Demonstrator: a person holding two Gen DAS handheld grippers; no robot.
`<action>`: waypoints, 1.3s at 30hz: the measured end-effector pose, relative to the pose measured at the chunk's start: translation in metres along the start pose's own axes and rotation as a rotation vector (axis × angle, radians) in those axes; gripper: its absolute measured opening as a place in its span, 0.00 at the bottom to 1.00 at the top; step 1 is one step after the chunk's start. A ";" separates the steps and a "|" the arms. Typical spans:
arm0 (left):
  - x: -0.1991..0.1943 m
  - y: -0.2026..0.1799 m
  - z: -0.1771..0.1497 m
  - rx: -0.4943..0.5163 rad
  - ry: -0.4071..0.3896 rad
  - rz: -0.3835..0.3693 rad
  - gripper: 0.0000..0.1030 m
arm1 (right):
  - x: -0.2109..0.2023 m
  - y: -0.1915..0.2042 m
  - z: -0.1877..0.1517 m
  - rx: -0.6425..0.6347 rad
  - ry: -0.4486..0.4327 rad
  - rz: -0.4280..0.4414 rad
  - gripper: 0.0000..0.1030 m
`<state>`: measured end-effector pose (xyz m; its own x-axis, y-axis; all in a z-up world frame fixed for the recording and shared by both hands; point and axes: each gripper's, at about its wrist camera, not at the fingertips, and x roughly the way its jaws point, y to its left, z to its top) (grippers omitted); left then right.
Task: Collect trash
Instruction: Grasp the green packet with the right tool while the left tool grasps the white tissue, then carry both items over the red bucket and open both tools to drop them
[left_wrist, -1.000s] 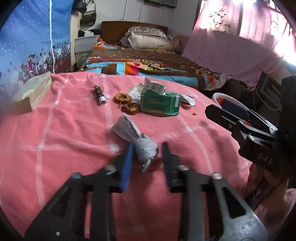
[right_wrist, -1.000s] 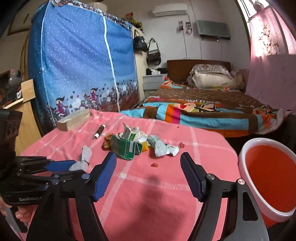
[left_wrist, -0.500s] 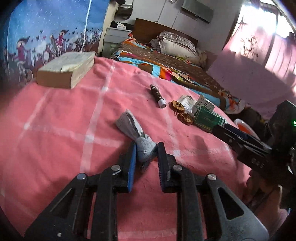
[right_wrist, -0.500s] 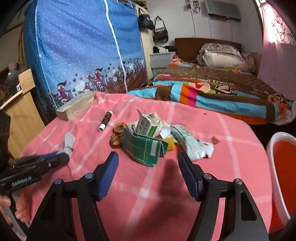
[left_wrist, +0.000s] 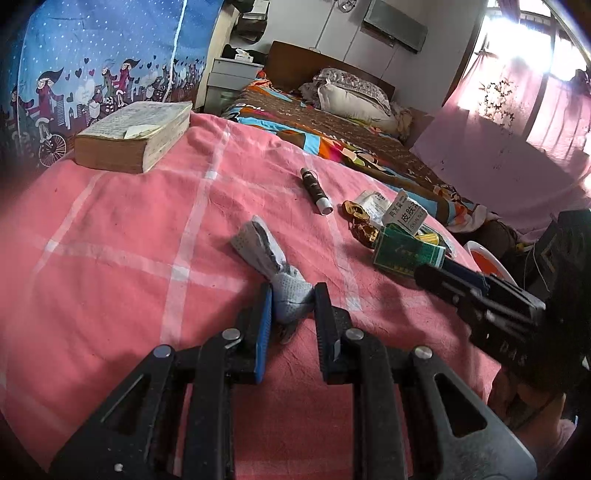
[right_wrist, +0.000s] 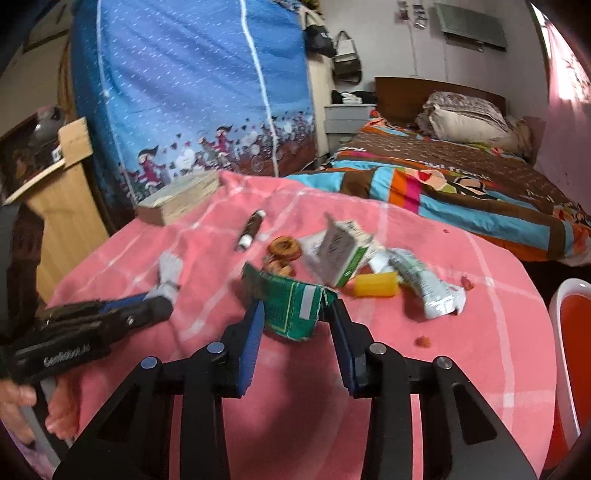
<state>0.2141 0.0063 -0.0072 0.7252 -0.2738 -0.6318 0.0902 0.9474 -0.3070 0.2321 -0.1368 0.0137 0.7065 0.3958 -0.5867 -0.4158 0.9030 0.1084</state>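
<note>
the collecting looks barely begun: every scrap in view lies on the pink checked surface (right_wrist: 461, 369), and the red bin (right_wrist: 570, 332) just off its right edge shows nothing inside in the part that can be seen.

left gripper (left_wrist: 291, 306): narrowed down onto the grey crumpled wad (left_wrist: 286, 291), with both pads against its near bulge and the rest of it trailing away toward the middle of the surface. it looks pinched, though the wad rests on the cloth, not lifted.

right gripper (right_wrist: 295, 317): partly open, straddling the torn green carton (right_wrist: 291, 306) near the middle of the surface. the fingers sit just beside the carton's two sides; whether they press it yet, i cannot tell, and the view is a little blurred.

left to gather, judging from the pile behind the carton: a white and green box (right_wrist: 340, 254), a yellow piece (right_wrist: 375, 286), a crushed tube (right_wrist: 428, 288), brown rings (right_wrist: 284, 247), small red crumbs (right_wrist: 423, 341). a dark pen-like stick (right_wrist: 251, 230) lies farther back, and a thick book (left_wrist: 136, 136) sits at the far left corner; whether either counts as trash is unclear.
</note>
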 end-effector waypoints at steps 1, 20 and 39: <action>0.000 -0.001 0.000 0.000 0.000 0.000 0.27 | 0.001 0.002 -0.001 -0.006 0.005 -0.002 0.33; 0.001 -0.003 -0.002 0.005 -0.005 0.011 0.28 | 0.024 -0.004 0.013 0.028 0.032 0.039 0.44; -0.033 -0.038 0.000 0.158 -0.166 -0.002 0.26 | -0.033 0.001 -0.007 -0.038 -0.177 0.016 0.29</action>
<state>0.1871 -0.0209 0.0253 0.8260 -0.2575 -0.5015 0.1887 0.9645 -0.1845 0.2043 -0.1497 0.0271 0.7880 0.4361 -0.4346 -0.4466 0.8908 0.0840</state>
